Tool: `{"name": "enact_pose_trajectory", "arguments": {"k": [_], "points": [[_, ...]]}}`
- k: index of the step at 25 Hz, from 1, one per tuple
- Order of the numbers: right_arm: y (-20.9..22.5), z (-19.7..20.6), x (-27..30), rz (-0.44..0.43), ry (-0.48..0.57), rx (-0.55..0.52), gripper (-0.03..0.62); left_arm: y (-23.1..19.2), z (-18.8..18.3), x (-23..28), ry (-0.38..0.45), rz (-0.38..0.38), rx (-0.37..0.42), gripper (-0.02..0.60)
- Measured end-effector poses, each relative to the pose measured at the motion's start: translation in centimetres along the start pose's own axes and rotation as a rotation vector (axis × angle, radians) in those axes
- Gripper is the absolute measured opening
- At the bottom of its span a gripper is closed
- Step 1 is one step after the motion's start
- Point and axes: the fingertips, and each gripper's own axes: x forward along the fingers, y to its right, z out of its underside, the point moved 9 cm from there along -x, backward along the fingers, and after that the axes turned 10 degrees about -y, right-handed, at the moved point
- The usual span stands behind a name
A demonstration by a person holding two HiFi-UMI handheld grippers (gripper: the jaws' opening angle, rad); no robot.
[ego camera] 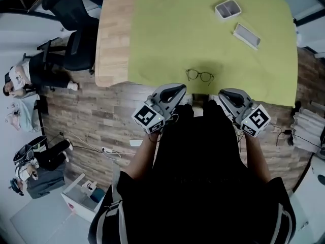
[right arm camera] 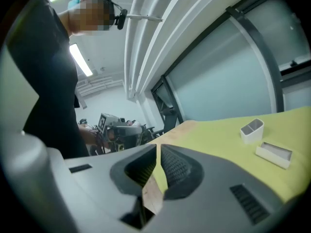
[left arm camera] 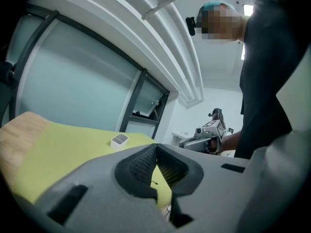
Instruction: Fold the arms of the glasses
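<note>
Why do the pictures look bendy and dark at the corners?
Head view: the wide lens bows the straight edges of the table. Left gripper view: the ceiling beams curve, and the corners go black. Right gripper view: same bending and black corners.

Arms of the glasses (ego camera: 199, 75) too small to tell, open or folded.

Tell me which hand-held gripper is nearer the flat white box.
Right. The right hand-held gripper hangs almost directly in front of the flat white box; the left hand-held gripper is farther left, past the glasses.
</note>
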Motion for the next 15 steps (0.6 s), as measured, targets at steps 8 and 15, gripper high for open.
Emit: {"name": "enact_pose_trajectory", "arguments": {"k": [8,15], "points": [[2.2,0.2,1.9,-0.129,-0.239,-0.237,0.041,1.2,0.7,1.1,-0.001,-0.112,-0.032,0.017],[3.6,1.5,4.3,-0.165,-0.416,-0.383,0.042,1.7,2.5,1.0,0.008,-0.195,-0.069,0.017]]}}
